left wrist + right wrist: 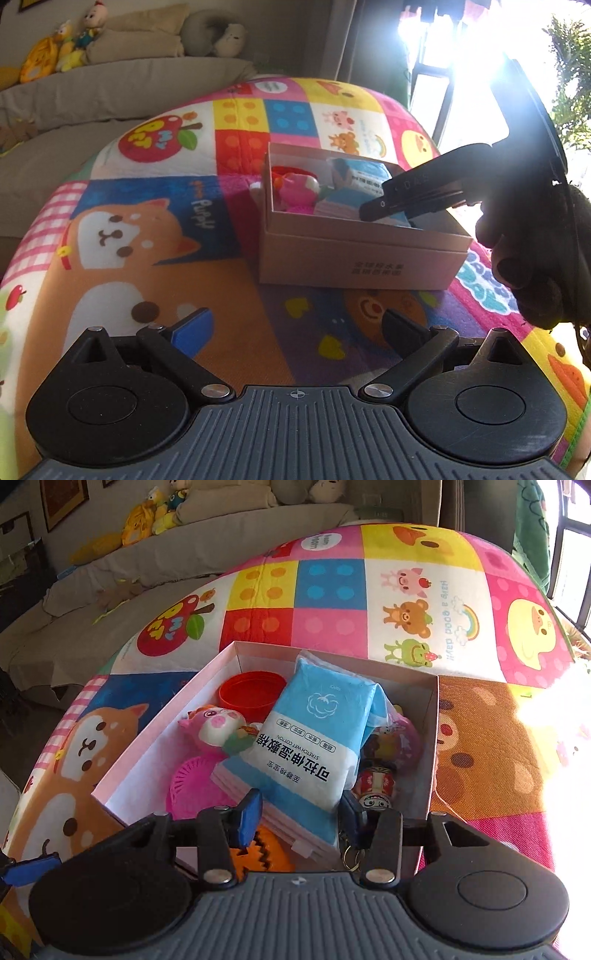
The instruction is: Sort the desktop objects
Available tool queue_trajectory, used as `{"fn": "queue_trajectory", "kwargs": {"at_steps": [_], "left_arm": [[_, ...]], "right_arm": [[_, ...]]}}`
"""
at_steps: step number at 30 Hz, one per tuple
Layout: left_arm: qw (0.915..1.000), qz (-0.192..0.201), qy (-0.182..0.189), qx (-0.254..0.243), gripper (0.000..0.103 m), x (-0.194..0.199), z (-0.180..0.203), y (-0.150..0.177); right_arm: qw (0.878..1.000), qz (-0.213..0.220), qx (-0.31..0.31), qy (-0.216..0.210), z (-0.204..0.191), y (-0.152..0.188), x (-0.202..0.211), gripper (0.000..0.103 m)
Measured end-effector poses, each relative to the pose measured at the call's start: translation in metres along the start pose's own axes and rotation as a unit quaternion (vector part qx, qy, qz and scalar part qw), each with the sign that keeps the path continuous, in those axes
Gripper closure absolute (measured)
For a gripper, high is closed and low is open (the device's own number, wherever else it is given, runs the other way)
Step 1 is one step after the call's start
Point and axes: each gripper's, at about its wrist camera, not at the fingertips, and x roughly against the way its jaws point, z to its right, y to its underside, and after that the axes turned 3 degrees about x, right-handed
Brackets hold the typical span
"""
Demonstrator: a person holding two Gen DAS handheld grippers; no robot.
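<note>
- Left wrist view: I am holding my left gripper (295, 328) with its jaws wide apart and empty over the mat (236, 280), just short of the cardboard box (354, 258); there is plenty of room here.
- Right wrist view: my right gripper (299, 818) is straddling the blue wipes pack (314, 738) inside the box, which is already crowded with toys. Whether the pads are pressing I cannot tell. I am minding the near wall.

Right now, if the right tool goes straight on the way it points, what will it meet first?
Most likely the blue and white wet-cotton pack, lying on top inside the cardboard box. The right tool points down at it, and the near end of the pack already sits between its fingers. Whether they touch is unclear.
</note>
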Motion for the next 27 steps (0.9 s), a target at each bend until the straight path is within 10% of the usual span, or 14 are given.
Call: {"fn": "queue_trajectory", "kwargs": {"at_steps": [5, 10, 19, 27], "left_arm": [[0.9995, -0.01, -0.023, 0.018, 0.001, -0.002, -0.006, 0.007], [0.9984, 0.003, -0.053, 0.02, 0.0, -0.008, -0.002, 0.006], [0.9974, 0.017, -0.068, -0.016, 0.0, -0.043, 0.014, -0.035], [0.9966, -0.014, -0.079, -0.019, 0.0, -0.033, 0.027, -0.01]], "right_arm": [[0.998, 0.051, 0.036, -0.006, -0.012, 0.02, 0.042, 0.052], [0.992, 0.118, 0.049, -0.017, -0.017, 0.065, 0.094, 0.011], [0.986, 0.092, 0.066, 0.124, -0.001, 0.088, 0.057, 0.01], [0.984, 0.093, 0.041, 0.143, 0.02, 0.081, 0.036, 0.01]]}}
